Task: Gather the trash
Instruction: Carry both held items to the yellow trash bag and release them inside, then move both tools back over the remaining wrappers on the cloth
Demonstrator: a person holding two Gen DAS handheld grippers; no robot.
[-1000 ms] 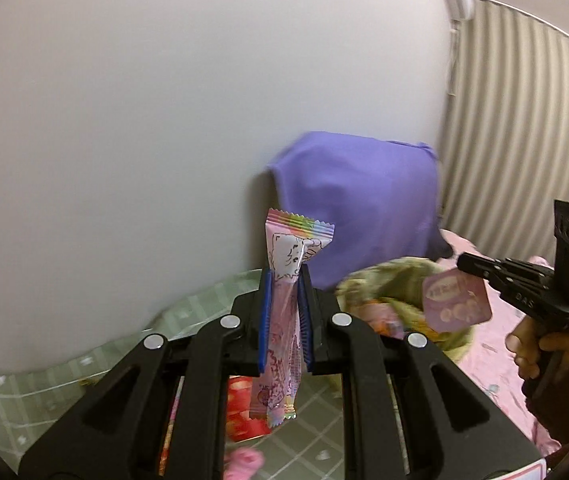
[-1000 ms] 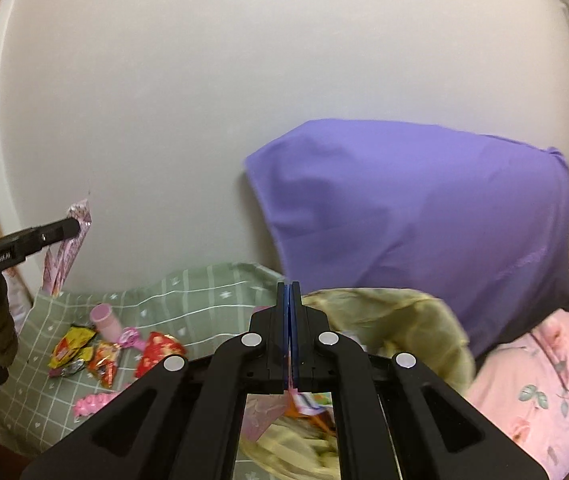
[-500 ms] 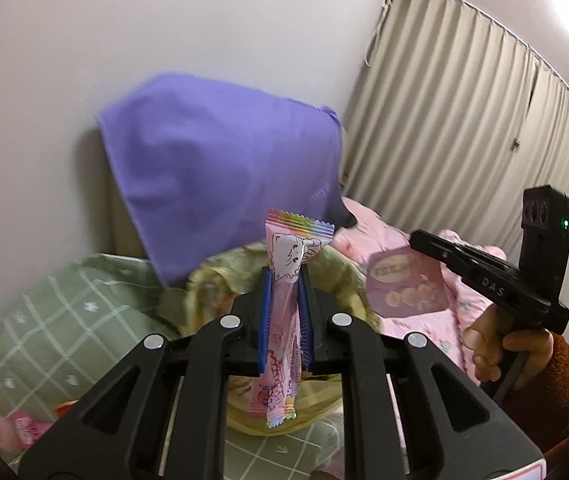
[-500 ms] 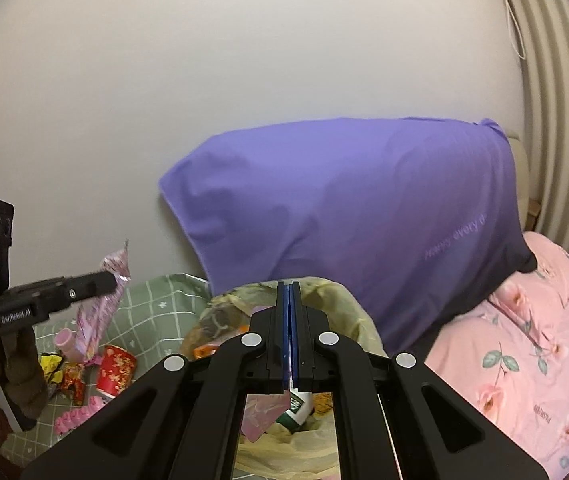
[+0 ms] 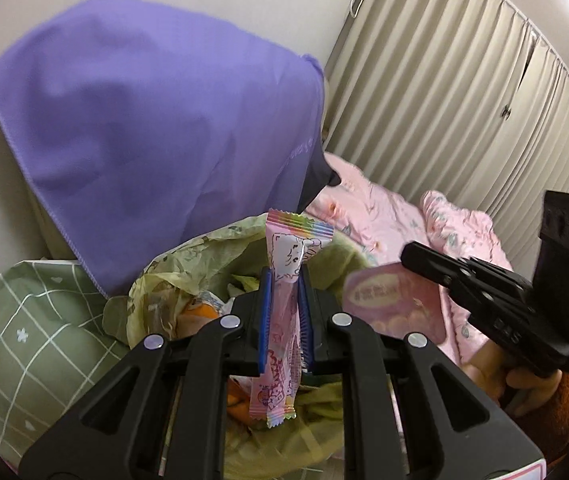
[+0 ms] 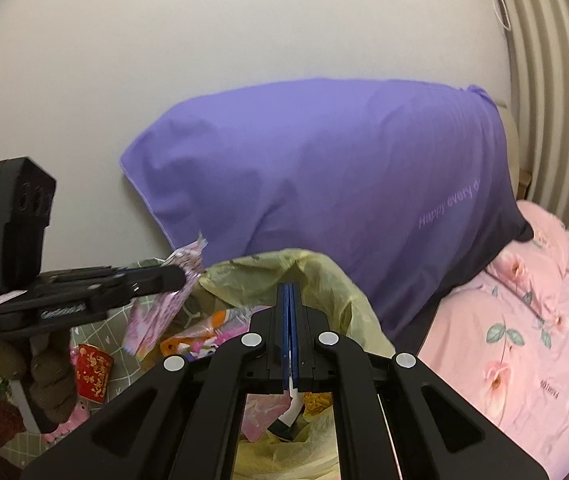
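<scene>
Change: both grippers have swung from the green checked cloth side toward the bin; a second ago the yellow-green plastic bin liner sat far off in the left wrist view, and now its open mouth lies directly under both tools.
Left gripper: its blue pads are pressed on a long pink candy wrapper with a rainbow-striped crimped end, held upright, its lower end hanging over the bag opening.
Right gripper: jaws pressed nearly together on a flat pink snack packet with round printed shapes; in its own view only a thin edge shows between the pads, while the left wrist view shows the packet hanging at the bag's right rim.
Bag contents: orange and pink wrappers already lie inside the liner, so earlier drops seem done.
Remaining litter: a small red paper cup with gold print and pink scraps lie on the green checked cloth to the left of the bin.
Surroundings: a purple fabric-covered pillow leans on the wall behind the bin; a pink floral quilt lies to the right.
Meaning: both pieces appear ready for release into the bag; the packet at the rim may need to come further inward first.
</scene>
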